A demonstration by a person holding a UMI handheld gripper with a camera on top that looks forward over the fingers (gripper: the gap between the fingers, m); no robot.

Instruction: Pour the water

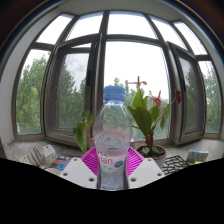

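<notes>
Windows (120, 60) fill the background above a cluttered sill with a plant (150, 118). Bottle (112, 135), clear plastic with blue cap, stands upright between the gripper (112, 165) fingers, pink pads close against its lower body; whether they press it cannot be told. Judged light, thin-walled, liable to crush and slip: grip mid-body, moderate force.

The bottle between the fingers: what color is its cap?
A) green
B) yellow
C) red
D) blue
D: the clear bottle standing between the gripper fingers has a blue cap on top, seen against the window.
</notes>
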